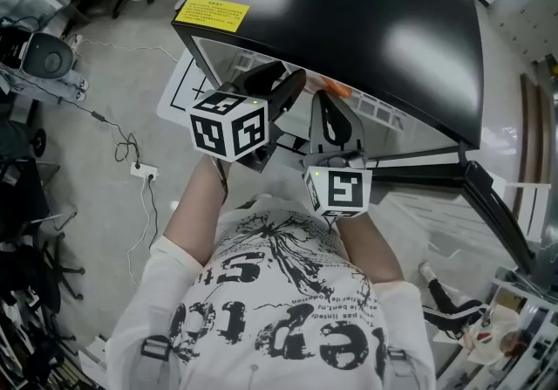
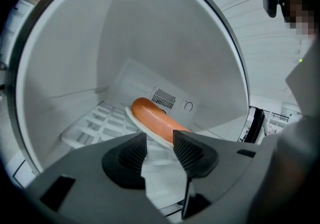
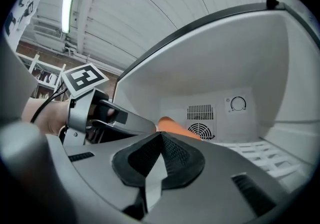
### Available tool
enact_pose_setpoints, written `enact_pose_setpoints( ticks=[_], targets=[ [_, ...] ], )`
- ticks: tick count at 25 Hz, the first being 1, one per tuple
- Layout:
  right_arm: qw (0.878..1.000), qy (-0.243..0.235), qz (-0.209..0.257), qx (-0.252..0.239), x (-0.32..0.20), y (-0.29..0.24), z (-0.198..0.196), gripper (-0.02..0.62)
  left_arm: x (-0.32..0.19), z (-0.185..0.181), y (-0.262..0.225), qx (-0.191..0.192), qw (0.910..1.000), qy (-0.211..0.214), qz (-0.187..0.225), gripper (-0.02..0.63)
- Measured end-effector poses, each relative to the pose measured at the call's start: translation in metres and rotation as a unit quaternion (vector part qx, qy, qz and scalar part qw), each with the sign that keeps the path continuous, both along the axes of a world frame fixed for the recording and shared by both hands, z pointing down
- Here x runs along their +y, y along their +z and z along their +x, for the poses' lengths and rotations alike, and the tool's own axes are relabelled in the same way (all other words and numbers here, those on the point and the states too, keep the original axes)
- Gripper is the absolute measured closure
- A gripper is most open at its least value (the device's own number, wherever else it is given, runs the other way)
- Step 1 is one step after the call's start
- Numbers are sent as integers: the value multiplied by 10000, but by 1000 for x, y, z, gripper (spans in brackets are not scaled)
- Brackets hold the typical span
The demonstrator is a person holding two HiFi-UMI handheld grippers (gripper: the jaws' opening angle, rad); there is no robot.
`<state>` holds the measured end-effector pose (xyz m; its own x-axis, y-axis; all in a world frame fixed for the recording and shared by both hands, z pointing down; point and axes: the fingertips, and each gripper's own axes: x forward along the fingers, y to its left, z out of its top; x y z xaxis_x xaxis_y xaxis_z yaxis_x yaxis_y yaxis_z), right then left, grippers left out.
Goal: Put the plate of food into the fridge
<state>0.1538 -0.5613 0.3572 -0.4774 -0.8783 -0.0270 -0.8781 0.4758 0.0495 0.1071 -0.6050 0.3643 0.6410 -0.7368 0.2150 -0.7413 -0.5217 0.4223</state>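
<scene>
Head view: yellow label (image 1: 214, 13) on fridge (image 1: 349, 13), print unreadable | left gripper (image 2: 160, 140) jaws apart, empty, plate (image 2: 128, 114) with sausage (image 2: 152, 118) farther in | right gripper (image 3: 161, 135) jaws together, empty

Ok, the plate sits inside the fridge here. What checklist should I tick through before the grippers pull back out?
1. Fridge open toward the person: ok.
2. Plate resting on the white shelf: ok.
3. Sausage lying on the plate: ok.
4. Left gripper jaws apart, no grip on the plate: ok.
5. Right gripper jaws together, nothing between them: ok.
6. Plate far enough in for the fridge to close: cannot tell.
</scene>
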Motion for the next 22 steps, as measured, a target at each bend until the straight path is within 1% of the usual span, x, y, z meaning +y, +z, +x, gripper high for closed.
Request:
enact_pose_setpoints(
  ticks=[3, 5, 6, 8, 9, 12, 13, 15, 17, 18, 20, 21, 22],
  targets=[
    [10000, 62, -60, -27, -3, -1, 1, 594, 5, 0, 1, -52, 9995, 297, -17, 453],
    [9998, 190, -59, -35, -5, -1, 4, 594, 9, 0, 2, -145, 9981, 588, -64, 451],
    [9995, 290, -71, -67, -7, -2, 8, 594, 12, 0, 4, -318, 9967, 744, -57, 449],
    [9987, 469, -118, -152, -13, -2, 14, 594, 16, 1, 9, -891, 9921, 876, 91, 449],
    [9983, 533, -145, -184, -16, -1, 17, 594, 17, 1, 10, -1118, 9901, 827, 198, 449],
    [9974, 684, -163, -181, -20, 0, 21, 594, 19, 0, 13, -1462, 9862, 656, 426, 449],
    [9970, 736, -152, -159, -20, 0, 21, 594, 19, -1, 14, -1629, 9834, 638, 489, 449],
    [9962, 846, -137, -157, -21, 0, 22, 594, 19, -2, 16, -2074, 9735, 708, 647, 451],
    [9953, 941, -147, -161, -23, -1, 23, 594, 20, 0, 17, -2456, 9619, 911, 778, 451],
    [9951, 964, -157, -144, -24, -1, 23, 594, 21, 0, 18, -2576, 9573, 1040, 798, 453],
    [9952, 964, -174, -81, -25, 0, 20, 594, 25, -1, 19, -2652, 9522, 1359, 672, 453],
    [9951, 967, -181, -64, -25, 2, 19, 594, 29, 0, 20, -2587, 9520, 1553, 521, 470],
    [9950, 977, -190, -60, -25, 3, 19, 594, 33, 2, 19, -2415, 9540, 1739, 352, 509]
  ],
)
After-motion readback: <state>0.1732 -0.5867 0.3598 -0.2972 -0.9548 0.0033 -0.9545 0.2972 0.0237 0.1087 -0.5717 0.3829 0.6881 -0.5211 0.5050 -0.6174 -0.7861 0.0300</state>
